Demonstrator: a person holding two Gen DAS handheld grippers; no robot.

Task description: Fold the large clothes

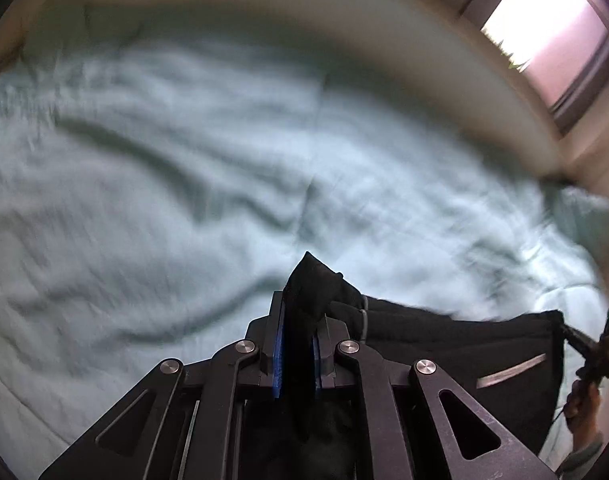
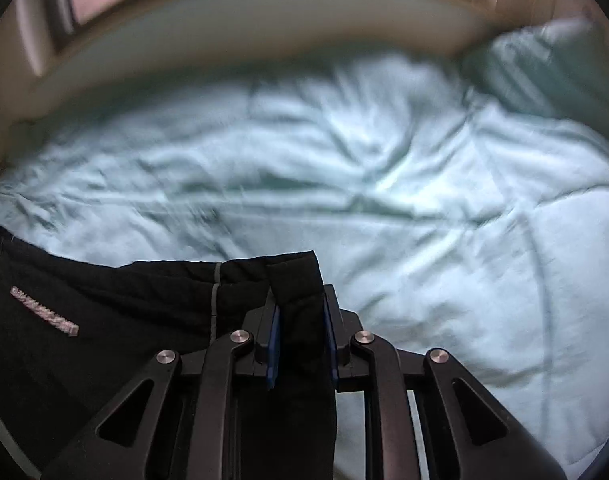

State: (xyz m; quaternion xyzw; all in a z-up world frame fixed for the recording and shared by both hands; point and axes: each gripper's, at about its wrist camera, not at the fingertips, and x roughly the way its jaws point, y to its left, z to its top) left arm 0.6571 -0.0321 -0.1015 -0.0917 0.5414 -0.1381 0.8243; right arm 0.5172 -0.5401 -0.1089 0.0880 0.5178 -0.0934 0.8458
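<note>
A large black garment [image 1: 444, 344] with a light stripe on it hangs stretched between my two grippers above a bed. My left gripper [image 1: 298, 336] is shut on one corner of the garment, which bunches up between the blue pads. My right gripper [image 2: 300, 332] is shut on the other corner of the black garment [image 2: 104, 312], which spreads to the left in the right wrist view. The right gripper's hand and handle show at the far right of the left wrist view [image 1: 596, 352]. Both views are blurred by motion.
A wrinkled pale green bedspread [image 1: 184, 180] covers the bed [image 2: 424, 200] below the garment. A pillow [image 2: 544, 64] lies at the far right. A beige bed frame [image 1: 264, 0] and a bright window [image 1: 544, 28] are beyond.
</note>
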